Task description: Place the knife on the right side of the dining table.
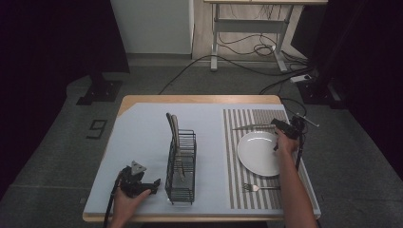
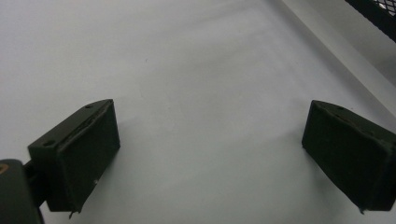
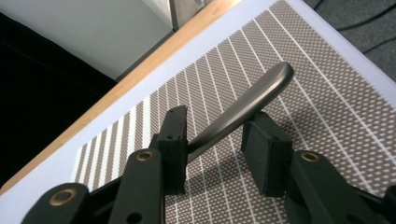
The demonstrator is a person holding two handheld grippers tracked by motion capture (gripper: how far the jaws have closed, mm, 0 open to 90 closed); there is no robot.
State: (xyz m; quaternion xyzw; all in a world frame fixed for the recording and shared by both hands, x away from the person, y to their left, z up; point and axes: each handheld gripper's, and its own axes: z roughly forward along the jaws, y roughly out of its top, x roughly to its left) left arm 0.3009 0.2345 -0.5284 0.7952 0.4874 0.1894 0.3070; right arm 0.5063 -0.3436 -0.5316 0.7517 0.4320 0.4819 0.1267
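Note:
A grey metal knife (image 1: 252, 126) lies across the far end of the striped placemat (image 1: 233, 161), just beyond the white plate (image 1: 256, 159). My right gripper (image 1: 281, 128) is at its handle end. In the right gripper view the rounded handle (image 3: 254, 95) runs slantwise between the jaws of my right gripper (image 3: 215, 128) and touches both, so the gripper is shut on it. My left gripper (image 1: 154, 186) rests low at the near left of the table, beside the wire rack (image 1: 181, 166). Its jaws stand wide open over bare blue mat, nothing between them (image 2: 210, 154).
The black wire rack holds upright utensils (image 1: 172, 127) whose handles stick out above it. A fork (image 1: 259, 187) lies on the placemat near the front edge, below the plate. The table's right edge is close to my right hand.

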